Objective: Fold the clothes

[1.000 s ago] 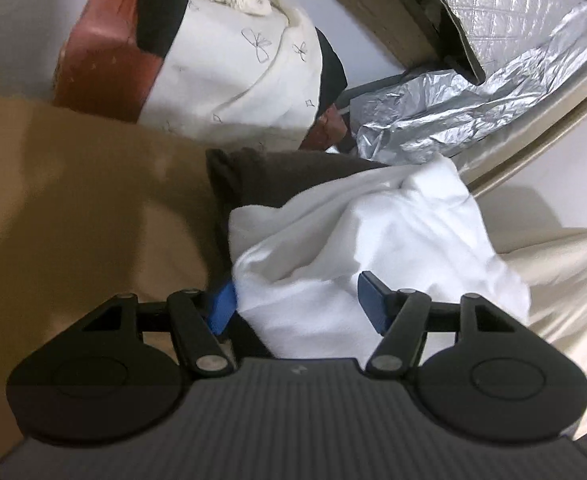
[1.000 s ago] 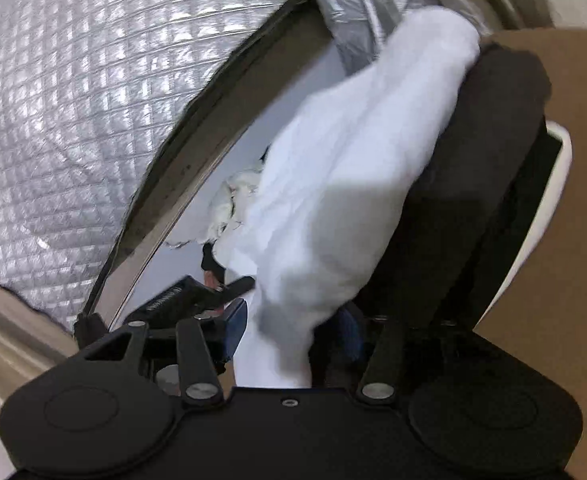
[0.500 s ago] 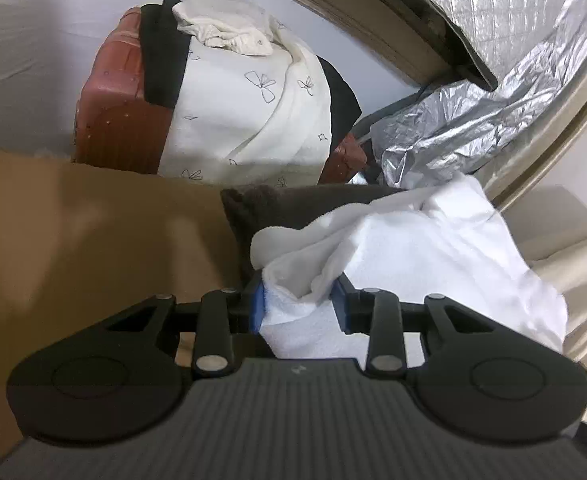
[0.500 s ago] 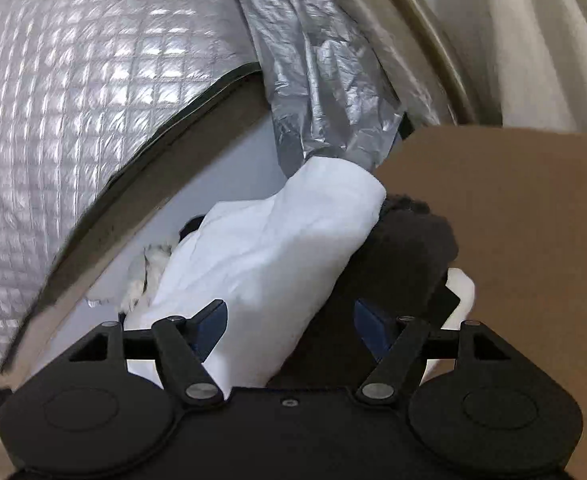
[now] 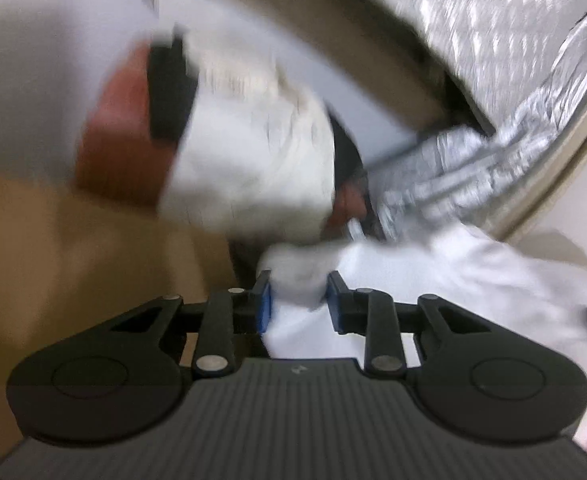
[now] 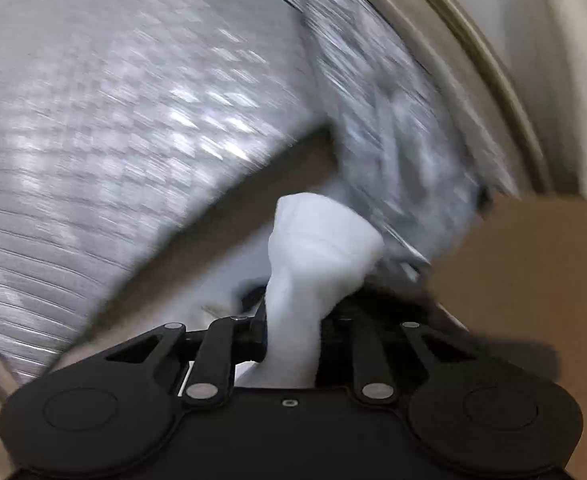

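Both frames motion-blurred. Left gripper (image 5: 298,302) pinches a bunched edge of the white soft cloth garment (image 5: 445,280) above the tan flat surface (image 5: 73,248); right gripper (image 6: 291,330) clamps another bunch of it.

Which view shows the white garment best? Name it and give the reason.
The left wrist view: the white garment spreads wide to the right beyond the left gripper clamping it. The right wrist view shows only a bunched tuft pinched in the right gripper.
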